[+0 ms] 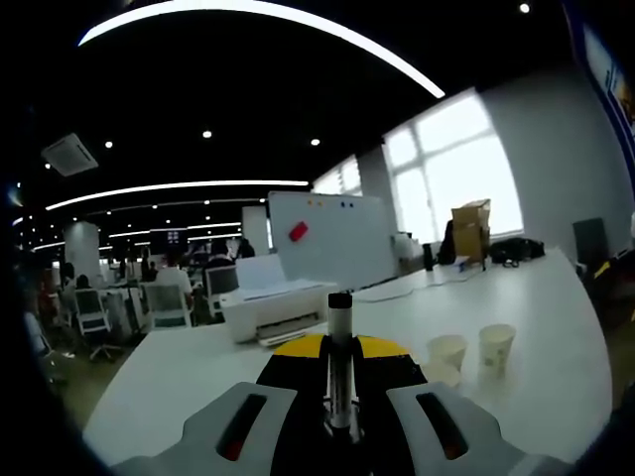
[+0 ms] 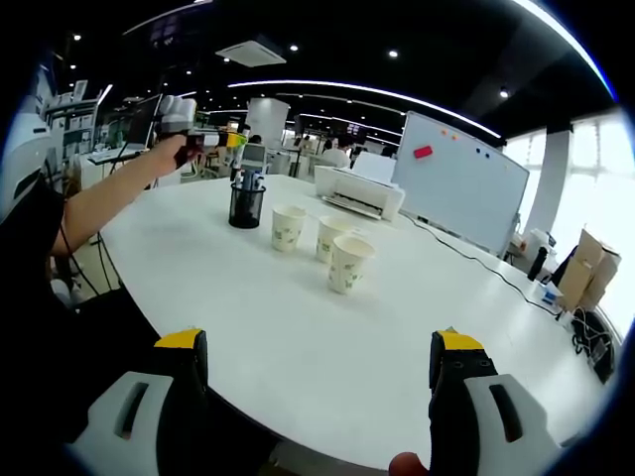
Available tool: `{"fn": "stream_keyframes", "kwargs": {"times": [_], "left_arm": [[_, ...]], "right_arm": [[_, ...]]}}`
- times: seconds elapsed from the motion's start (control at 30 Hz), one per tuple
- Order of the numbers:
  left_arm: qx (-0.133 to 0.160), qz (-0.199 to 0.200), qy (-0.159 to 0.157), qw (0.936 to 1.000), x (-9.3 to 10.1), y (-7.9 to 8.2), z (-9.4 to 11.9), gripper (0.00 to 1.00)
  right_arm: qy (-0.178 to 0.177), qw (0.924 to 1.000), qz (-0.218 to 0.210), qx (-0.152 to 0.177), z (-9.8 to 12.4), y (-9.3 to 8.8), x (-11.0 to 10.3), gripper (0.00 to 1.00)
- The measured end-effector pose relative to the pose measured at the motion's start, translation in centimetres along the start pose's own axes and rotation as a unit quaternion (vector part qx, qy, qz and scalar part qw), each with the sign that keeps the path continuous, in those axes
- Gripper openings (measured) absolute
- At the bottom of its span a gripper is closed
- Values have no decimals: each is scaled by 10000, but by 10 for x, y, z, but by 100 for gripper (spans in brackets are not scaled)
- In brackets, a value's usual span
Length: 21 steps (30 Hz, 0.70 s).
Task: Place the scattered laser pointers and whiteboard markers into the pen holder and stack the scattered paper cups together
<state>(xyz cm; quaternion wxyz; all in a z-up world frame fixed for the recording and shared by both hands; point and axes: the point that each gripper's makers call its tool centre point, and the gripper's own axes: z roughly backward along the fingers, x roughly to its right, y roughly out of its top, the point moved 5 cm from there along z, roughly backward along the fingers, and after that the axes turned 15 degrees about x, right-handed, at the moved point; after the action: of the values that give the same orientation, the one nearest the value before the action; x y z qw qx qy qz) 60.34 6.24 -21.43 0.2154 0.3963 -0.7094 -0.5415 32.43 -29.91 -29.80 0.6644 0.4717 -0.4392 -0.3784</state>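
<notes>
the left gripper [image 1: 339,421] clamps a marker [image 1: 339,347] upright, tip-down entry into the pen holder [image 2: 245,205] at 11 o'clock seems intended. the right gripper [image 2: 322,372] waits wide, empty; three paper cups [image 2: 347,263] stand unstacked near 12.

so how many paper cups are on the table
3. In the right gripper view they stand upright right of the pen holder: one nearest it, one in the middle, one closest to the camera. None stacked yet.
</notes>
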Motion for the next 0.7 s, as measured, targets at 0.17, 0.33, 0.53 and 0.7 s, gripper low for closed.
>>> {"fn": "stream_keyframes", "kwargs": {"times": [0.17, 0.33, 0.53, 0.7], "left_arm": [[5, 0, 0, 10000, 0, 0, 0, 14], [22, -6, 2, 10000, 0, 1, 1, 14], [36, -13, 3, 10000, 0, 3, 1, 14], [64, -20, 1, 10000, 0, 5, 0, 14]], "right_arm": [[-9, 10000, -1, -2, 0, 0, 1, 88], [-2, 10000, 8, -5, 0, 0, 0, 88], [3, 10000, 11, 11, 1, 1, 0, 88], [-5, 10000, 26, 14, 1, 2, 1, 88]]}}
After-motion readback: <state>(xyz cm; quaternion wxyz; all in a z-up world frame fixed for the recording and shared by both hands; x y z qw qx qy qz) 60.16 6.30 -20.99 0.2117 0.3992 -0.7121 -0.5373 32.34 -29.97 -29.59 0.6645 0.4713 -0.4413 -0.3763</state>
